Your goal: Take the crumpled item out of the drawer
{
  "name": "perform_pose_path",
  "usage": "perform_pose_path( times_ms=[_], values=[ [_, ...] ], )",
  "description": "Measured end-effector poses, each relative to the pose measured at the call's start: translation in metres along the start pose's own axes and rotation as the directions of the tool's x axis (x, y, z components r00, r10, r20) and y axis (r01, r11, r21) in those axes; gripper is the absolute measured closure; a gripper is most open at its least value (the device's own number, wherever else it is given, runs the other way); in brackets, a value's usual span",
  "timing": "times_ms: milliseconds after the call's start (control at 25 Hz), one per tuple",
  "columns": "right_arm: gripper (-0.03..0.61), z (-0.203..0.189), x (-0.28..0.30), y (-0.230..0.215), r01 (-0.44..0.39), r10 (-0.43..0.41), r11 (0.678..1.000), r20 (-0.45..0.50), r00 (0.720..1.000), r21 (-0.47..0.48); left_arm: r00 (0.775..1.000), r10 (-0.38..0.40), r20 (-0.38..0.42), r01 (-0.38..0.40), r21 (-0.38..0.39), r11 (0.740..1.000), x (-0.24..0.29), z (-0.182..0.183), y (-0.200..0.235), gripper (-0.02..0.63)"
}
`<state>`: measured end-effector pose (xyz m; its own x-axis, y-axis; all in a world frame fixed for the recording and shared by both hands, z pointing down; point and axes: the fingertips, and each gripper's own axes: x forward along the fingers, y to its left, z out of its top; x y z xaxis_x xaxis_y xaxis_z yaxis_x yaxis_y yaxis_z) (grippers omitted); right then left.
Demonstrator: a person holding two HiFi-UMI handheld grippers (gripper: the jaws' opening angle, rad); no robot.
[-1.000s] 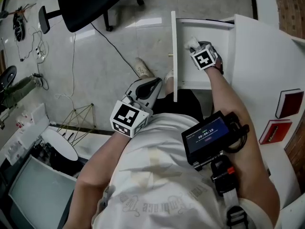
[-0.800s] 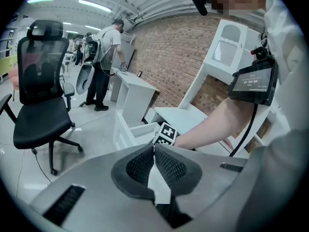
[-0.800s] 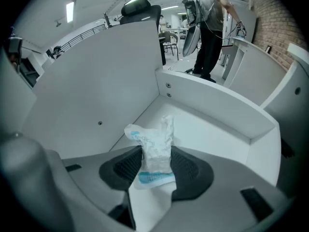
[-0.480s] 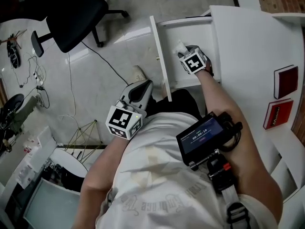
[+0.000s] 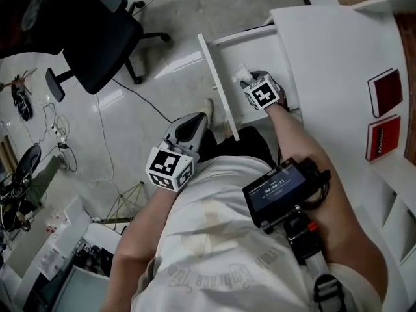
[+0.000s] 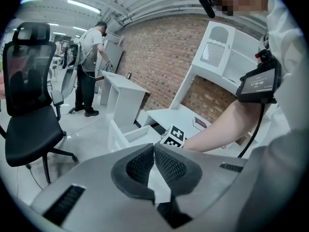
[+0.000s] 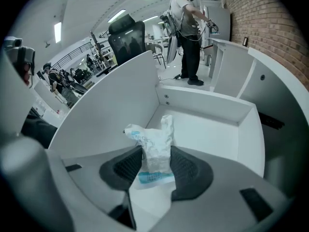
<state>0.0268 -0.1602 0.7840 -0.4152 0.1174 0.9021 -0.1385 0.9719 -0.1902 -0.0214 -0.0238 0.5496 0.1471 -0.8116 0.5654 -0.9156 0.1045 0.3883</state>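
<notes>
Desk (image 5: pixel 331 51) of white colour spreads to the right of your right tool (image 7: pixel 155 164), and it is the biggest thing in the head view. A black office chair (image 5: pixel 97 41) stands on the pale floor, well apart from both tools, beyond your left tool (image 6: pixel 154 164) and to its left.

The drawer (image 5: pixel 247 47) of the desk is pulled out, and your right tool points steeply down into it. The front panel of the drawer rises at the left of this tool, the back wall is ahead of it, and the white bottom shows beyond its tips.

Your left tool hangs outside the drawer, near the front panel and on its outer side. Its two dark pads meet at the tips and there is nothing between them.

A small screen (image 5: pixel 281 188) is strapped on your right forearm, behind the right tool. Two red boxes (image 5: pixel 385 83) lie on the desk, well apart from this tool on its right side.

The crumpled item (image 7: pixel 154 144), white with some blue print, stands between the pads of your right tool. The pads press on its lower part from both sides, and its upper part sticks out past the tips, inside the walls of the drawer.
</notes>
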Motion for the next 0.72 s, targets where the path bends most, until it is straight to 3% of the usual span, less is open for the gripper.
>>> perform_pose_path(
  times_ms=[440,720],
  values=[
    [0.388,-0.012,-0.033,0.005,0.06,-0.065,0.99,0.036,0.997,0.128,0.994,-0.098,-0.049,0.102,0.081,0.992,-0.012,0.001,0.001,0.586],
    [0.39,-0.019,-0.048,0.014,0.084,-0.095,0.979,0.054,0.994,0.184,0.992,-0.116,-0.05,0.121,0.108,0.987,-0.016,0.006,0.007,0.586]
  ],
)
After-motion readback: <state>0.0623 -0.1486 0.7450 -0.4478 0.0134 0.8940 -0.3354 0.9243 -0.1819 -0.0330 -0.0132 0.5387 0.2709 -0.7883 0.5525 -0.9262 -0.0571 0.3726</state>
